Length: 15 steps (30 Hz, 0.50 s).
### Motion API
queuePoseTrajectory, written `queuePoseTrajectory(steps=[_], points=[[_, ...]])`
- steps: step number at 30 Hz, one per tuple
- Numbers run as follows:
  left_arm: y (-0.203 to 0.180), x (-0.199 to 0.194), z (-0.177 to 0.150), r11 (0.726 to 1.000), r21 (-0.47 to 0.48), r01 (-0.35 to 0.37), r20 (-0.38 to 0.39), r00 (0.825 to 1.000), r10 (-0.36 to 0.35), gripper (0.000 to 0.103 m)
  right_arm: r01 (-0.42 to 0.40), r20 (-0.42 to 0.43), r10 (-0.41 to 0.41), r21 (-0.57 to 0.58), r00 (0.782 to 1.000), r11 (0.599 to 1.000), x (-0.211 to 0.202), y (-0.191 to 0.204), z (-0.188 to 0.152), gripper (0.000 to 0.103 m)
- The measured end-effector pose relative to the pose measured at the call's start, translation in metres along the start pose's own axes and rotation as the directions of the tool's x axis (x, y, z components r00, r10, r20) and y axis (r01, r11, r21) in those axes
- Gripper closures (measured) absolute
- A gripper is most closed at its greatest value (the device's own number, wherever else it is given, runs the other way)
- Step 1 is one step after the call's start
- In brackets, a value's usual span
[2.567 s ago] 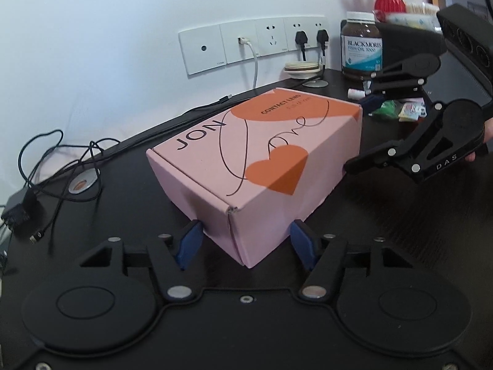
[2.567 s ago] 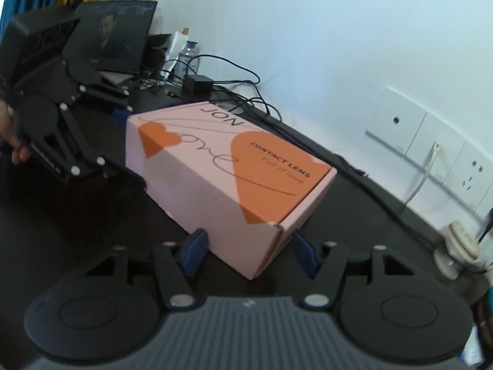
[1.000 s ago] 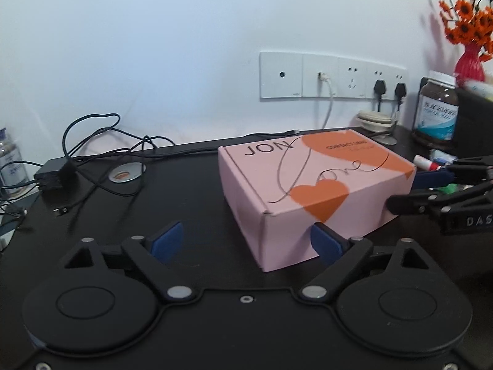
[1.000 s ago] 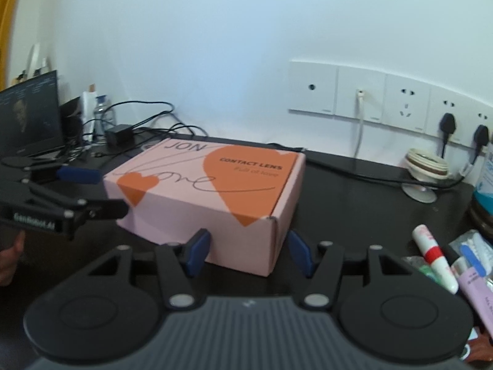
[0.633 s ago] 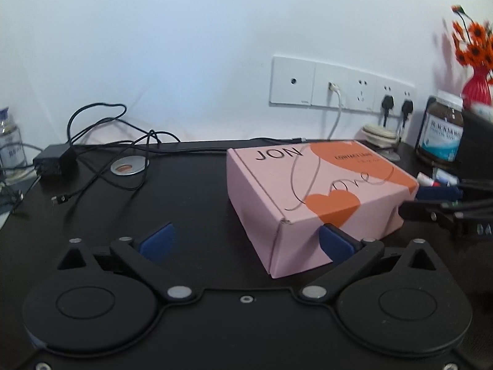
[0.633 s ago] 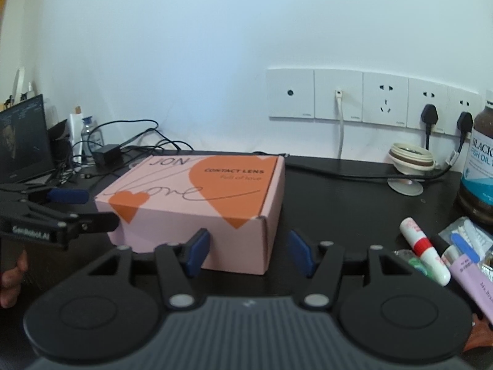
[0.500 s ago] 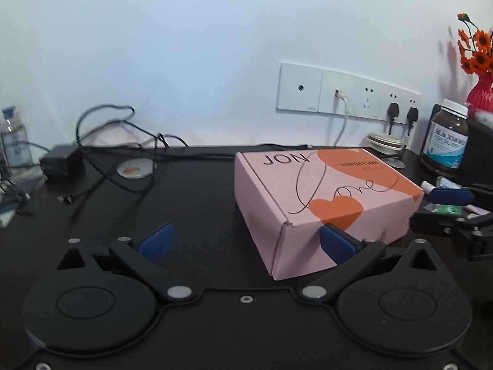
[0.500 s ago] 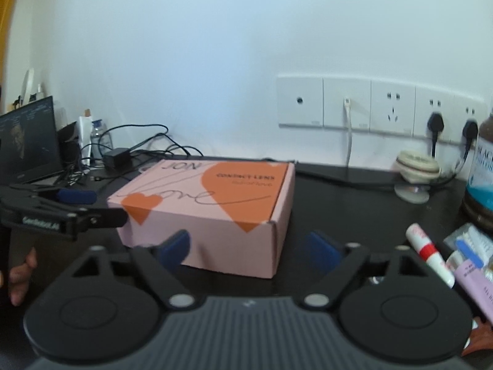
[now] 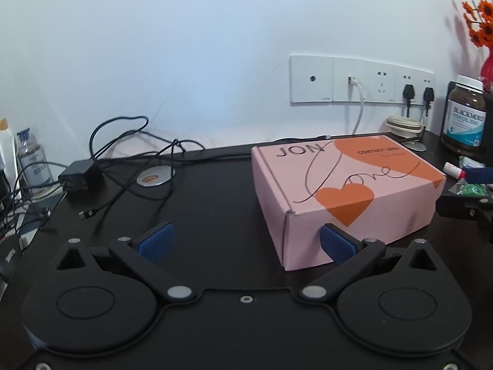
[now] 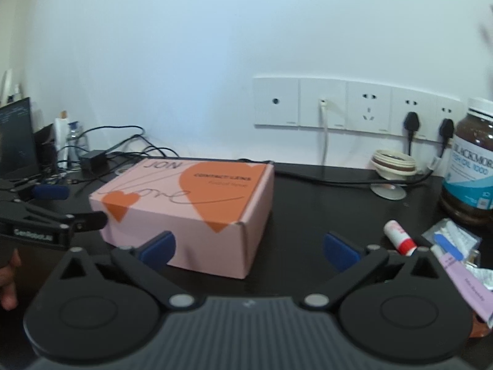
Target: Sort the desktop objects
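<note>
Pink box set on the dark desk, both grippers spread wide and nothing gripped.

The black desk is seen carrying the pink box, closed, lying flat near the wall sockets. The left gripper is held fully spread, tilted slightly down, with only its right pad seen in front of the box's near face; whether it touches cannot be told. The right gripper is caught with its jaws opening, the box's near corner seen between the pads, neither pressing on it. A fish-oil jar is stood at the right, lid on, contents not readable. Beside it a small white tube with a red band and loose packets are left lying. A hand is glimpsed at the left edge.
</note>
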<state>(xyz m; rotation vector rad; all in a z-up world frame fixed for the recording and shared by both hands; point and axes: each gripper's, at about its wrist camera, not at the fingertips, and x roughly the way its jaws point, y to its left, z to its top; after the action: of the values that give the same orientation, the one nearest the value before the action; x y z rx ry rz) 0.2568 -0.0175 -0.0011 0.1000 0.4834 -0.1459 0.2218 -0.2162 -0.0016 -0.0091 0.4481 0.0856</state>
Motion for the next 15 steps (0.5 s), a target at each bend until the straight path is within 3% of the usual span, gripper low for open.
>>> queuePoseTrajectory(steps=[4,11,15], points=[[0.003,0.001,0.000,1.000,-0.014,-0.014,-0.003,1.000,0.014,0.000,0.047,-0.035,-0.048,-0.025,0.998,0.999,0.006,0.005,0.000,0.001],[-0.004,0.000,0.001,0.998,0.037,-0.056,0.014,0.998,0.056,0.000,0.004,-0.043,-0.005,-0.020,0.999,1.000,0.010,0.009,0.001,0.001],[-0.006,-0.001,0.001,0.998,0.057,-0.011,0.020,1.000,0.010,0.000,0.022,-0.055,-0.023,-0.012,0.998,1.000,0.012,0.008,0.001,0.001]])
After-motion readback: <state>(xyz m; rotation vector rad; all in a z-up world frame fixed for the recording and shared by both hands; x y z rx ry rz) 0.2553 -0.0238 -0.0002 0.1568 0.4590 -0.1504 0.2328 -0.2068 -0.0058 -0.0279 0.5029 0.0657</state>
